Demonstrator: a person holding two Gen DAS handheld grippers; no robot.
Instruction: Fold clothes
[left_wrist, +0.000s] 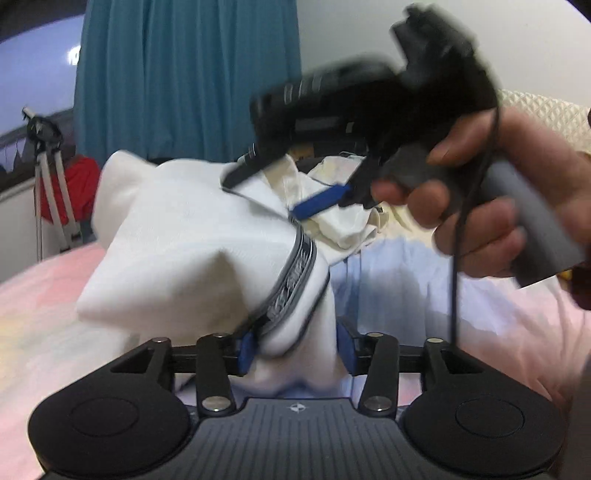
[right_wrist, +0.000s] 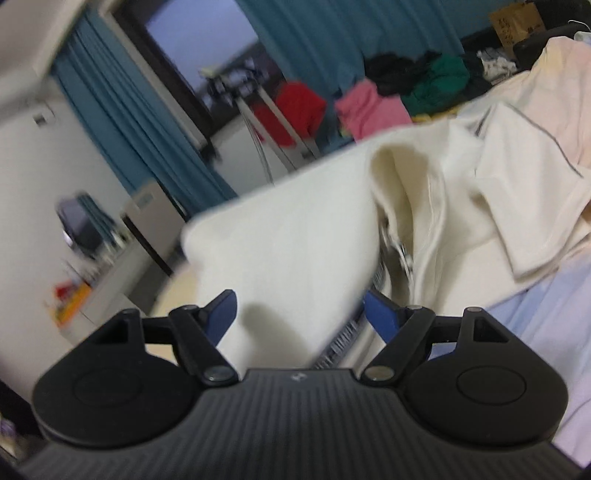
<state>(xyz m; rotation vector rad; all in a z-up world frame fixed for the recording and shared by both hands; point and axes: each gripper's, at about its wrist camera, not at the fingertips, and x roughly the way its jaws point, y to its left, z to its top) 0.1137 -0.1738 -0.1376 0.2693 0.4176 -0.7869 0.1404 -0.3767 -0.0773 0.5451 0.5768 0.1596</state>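
The left gripper (left_wrist: 291, 350) is pinching the white garment (left_wrist: 192, 251) at its grey-banded edge, lifting it above the pink bedspread (left_wrist: 44, 302). The right gripper (right_wrist: 299, 314) is standing wide open, cloth lying between its blue fingers (right_wrist: 221, 314). Beyond the bedspread, a teal curtain (left_wrist: 184, 74) is hanging.

A home bedroom is showing here: a bed (left_wrist: 44, 295) in pale pink bedding is lying before teal curtains (left_wrist: 184, 74), with heaped clothes (right_wrist: 406, 92) and a drying rack (right_wrist: 258, 110) standing beyond.
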